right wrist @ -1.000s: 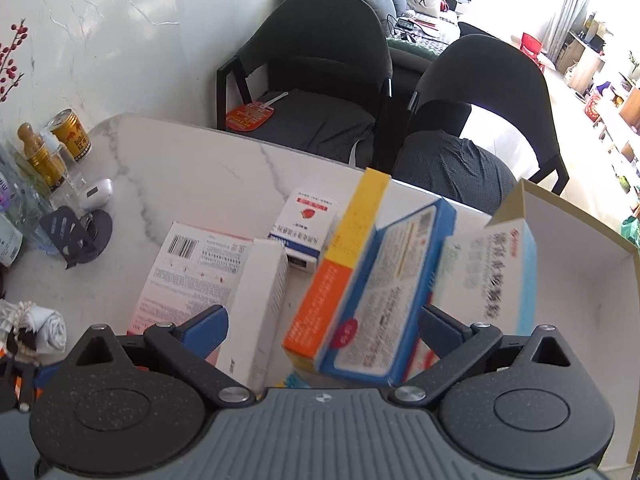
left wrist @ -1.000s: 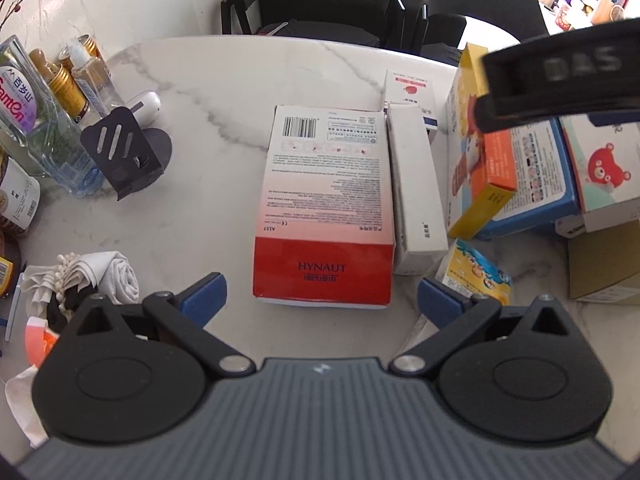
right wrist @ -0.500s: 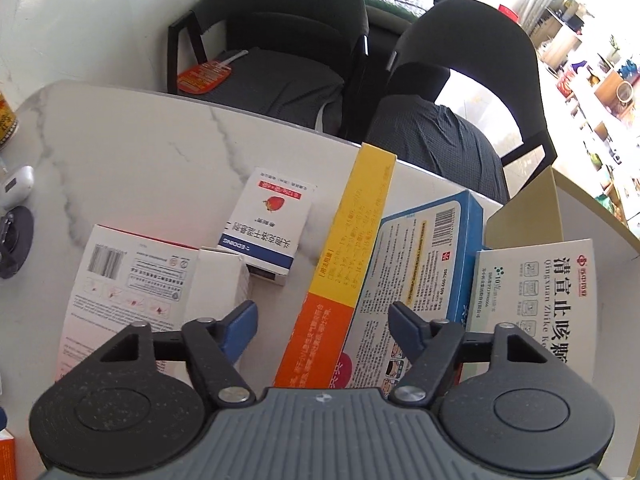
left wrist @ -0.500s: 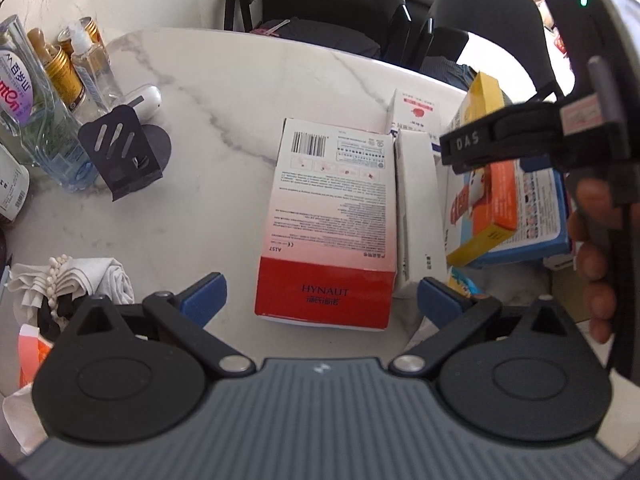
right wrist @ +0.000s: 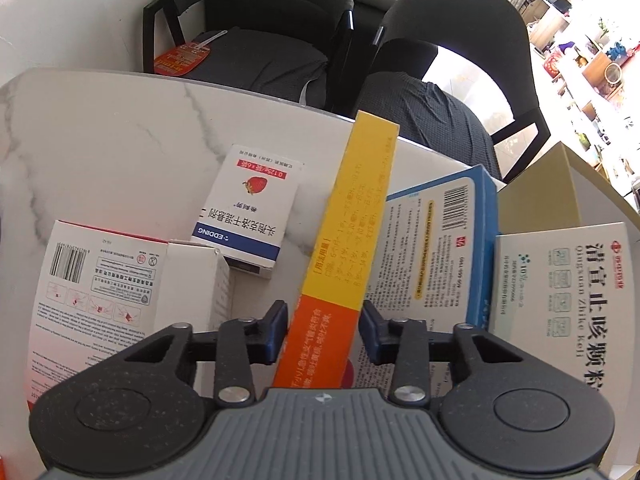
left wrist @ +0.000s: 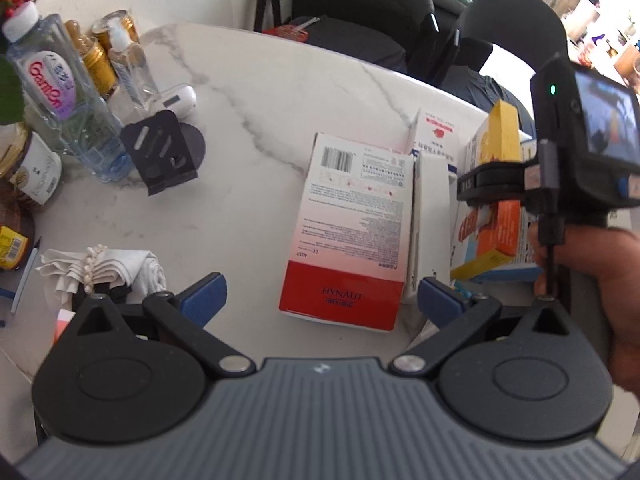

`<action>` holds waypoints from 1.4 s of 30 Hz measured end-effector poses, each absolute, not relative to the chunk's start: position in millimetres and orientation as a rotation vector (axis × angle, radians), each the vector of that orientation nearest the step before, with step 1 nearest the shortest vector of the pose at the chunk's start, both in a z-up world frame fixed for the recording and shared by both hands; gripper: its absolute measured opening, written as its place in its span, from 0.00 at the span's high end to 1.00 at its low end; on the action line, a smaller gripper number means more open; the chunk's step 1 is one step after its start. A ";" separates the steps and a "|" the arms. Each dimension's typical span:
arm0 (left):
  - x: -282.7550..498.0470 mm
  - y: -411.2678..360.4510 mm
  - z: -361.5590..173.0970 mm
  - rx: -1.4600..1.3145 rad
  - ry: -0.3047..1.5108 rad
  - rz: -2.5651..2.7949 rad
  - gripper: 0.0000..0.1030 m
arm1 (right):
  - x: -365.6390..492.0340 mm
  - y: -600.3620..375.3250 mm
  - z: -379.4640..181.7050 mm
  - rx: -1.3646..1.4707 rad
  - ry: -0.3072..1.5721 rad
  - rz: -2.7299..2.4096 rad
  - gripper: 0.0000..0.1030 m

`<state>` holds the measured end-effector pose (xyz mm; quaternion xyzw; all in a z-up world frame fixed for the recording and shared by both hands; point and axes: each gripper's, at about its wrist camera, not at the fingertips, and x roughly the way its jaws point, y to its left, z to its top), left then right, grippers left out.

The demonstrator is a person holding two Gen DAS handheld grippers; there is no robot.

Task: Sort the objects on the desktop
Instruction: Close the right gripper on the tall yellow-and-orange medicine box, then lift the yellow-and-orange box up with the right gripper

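**Right tongs closing on the yellow-and-orange box**

At the far left of the marble counter (left wrist: 256, 92) stood a clear water bottle (left wrist: 60, 100) with gold-capped bottles (left wrist: 94, 56) behind it, a white earbud case (left wrist: 180, 98) and a black slotted stand (left wrist: 162, 152). Nearer the camera lay a folded white cloth (left wrist: 116, 266) ringed with beads.

The left tongs (left wrist: 320, 300) hung above the counter with their blue pads wide apart and nothing between them. Under them lay a large white-and-red HYNAUT box (left wrist: 352, 236), flat, barcode away from the camera. A narrow white box (left wrist: 430, 216) lay just beside its right edge, and a small white box with a strawberry (right wrist: 250, 208) sat beyond both.

Right of these, the yellow-and-orange box (right wrist: 352, 224) stood on its long edge, leaning against a blue-and-white box (right wrist: 432, 248). The right tongs (right wrist: 323, 334) pointed down over its orange end, jaws closing, with the box between the 2 blue pads; they looked to be touching its sides. A hand (left wrist: 600, 280) held that tool's grip.

Furthest right lay a white-and-blue box (right wrist: 560, 280) with large Chinese lettering, against an open cardboard carton (right wrist: 536, 196).
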<state>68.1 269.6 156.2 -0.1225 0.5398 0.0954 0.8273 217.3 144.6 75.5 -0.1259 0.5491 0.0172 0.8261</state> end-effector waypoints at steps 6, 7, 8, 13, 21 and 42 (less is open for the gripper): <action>68.9 271.1 175.9 -0.269 1.107 0.202 0.00 | 218.5 143.2 76.2 -0.236 1.173 0.029 0.67; 69.2 270.6 177.6 -0.267 1.102 0.199 0.00 | 218.4 143.2 76.3 -0.235 1.173 0.029 0.68; 69.4 269.8 178.9 -0.262 1.098 0.198 0.00 | 218.4 143.4 76.5 -0.235 1.173 0.029 0.68; 70.1 267.8 184.7 -0.242 1.078 0.188 0.00 | 220.4 141.3 78.1 -0.207 1.181 0.022 0.69; 69.7 268.6 195.2 -0.207 1.039 0.188 0.00 | 219.8 138.8 81.0 -0.172 1.184 0.009 0.70; 65.1 252.1 219.0 -0.123 0.971 0.213 0.00 | 203.1 127.4 119.4 -0.044 1.117 0.024 0.73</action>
